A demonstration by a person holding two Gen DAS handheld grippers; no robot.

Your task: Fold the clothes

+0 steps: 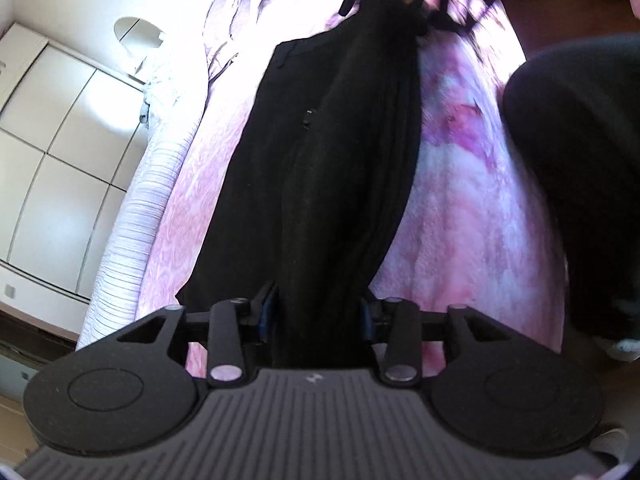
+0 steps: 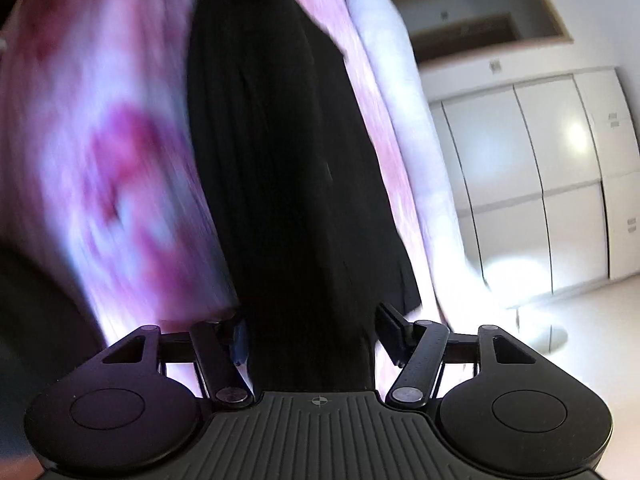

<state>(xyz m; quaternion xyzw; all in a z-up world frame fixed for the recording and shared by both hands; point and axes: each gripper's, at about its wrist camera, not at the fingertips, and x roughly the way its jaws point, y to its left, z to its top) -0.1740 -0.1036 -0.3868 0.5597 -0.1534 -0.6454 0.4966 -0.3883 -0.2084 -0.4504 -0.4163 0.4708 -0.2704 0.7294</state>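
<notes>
With the black garment (image 1: 320, 168) stretched lengthwise over the pink bedspread (image 1: 460, 208), the left gripper (image 1: 318, 316) and right gripper (image 2: 316, 336) each clamp a bunched end, so an uneven pull could slide the thick cloth free.

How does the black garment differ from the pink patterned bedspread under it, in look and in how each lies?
The black garment is plain and dark; the pink patterned bedspread is pale with magenta blotches. The garment is bunched into a long narrow strip; the bedspread lies spread wide. The garment's ends run between the fingers of the left gripper and right gripper; neither holds the bedspread. Both are soft fabric.
</notes>
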